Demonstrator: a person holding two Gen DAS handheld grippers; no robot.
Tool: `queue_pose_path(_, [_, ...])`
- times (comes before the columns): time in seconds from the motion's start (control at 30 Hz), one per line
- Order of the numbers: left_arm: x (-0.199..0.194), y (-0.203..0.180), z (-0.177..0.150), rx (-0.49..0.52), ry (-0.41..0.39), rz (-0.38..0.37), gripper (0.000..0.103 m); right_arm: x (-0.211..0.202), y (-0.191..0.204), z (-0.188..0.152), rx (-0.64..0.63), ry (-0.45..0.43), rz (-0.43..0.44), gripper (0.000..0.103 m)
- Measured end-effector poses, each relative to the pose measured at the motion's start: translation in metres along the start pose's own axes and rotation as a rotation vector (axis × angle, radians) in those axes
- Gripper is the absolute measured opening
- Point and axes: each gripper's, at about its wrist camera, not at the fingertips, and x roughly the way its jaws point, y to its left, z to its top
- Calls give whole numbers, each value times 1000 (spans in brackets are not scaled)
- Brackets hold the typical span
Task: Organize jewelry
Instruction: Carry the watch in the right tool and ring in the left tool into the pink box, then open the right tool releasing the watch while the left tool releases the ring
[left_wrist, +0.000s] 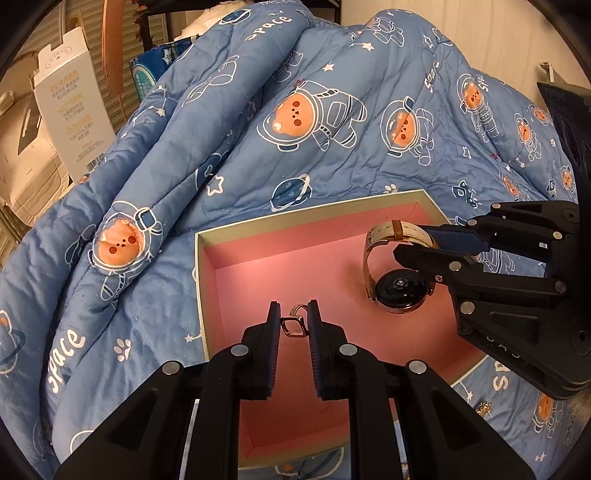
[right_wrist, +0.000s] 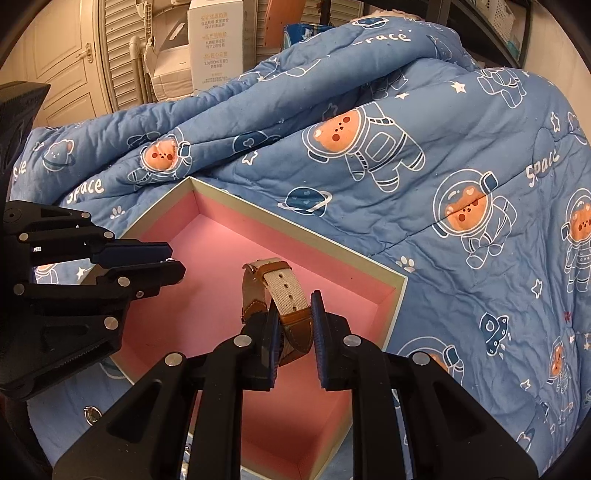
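Observation:
A shallow box (left_wrist: 199, 266) with a pink inside lies open on a blue quilt. Over its near part my left gripper (left_wrist: 294, 314) is shut on a small ring (left_wrist: 294, 326) with a square frame, held between the pads. The left gripper (right_wrist: 173, 264) also shows at the left of the right wrist view. My right gripper (right_wrist: 294, 306) is shut on the strap of a wristwatch (right_wrist: 284, 291), cream with brown ends. In the left wrist view the watch (left_wrist: 400, 288) hangs over the pink floor, dark case back showing, with the right gripper (left_wrist: 417, 243) coming in from the right.
The quilt (left_wrist: 332, 122) with bear astronauts rises in thick folds behind and left of the box. White cartons (left_wrist: 70, 99) and a louvred door stand beyond it. Small shiny pieces lie on the quilt beside the box, one (right_wrist: 91, 413) at the lower left, another (left_wrist: 484, 408) glittery.

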Motion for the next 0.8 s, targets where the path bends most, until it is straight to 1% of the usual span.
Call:
queue_pose_path(0.2, [9, -4, 1, 13, 20, 12, 14, 12, 1, 2, -10, 23, -18, 16])
queue_pose_path(0.4, [18, -8, -3, 15, 49, 15, 15, 17, 3, 4, -21, 35, -28, 16])
queue_pose_path(0.63, [25, -15, -6, 40, 77, 26, 15, 22, 2, 0, -26, 55, -34, 16])
queue_pose_path(0.8, [29, -18, -6, 52, 80, 30, 15, 24, 2, -3, -37, 63, -37, 16])
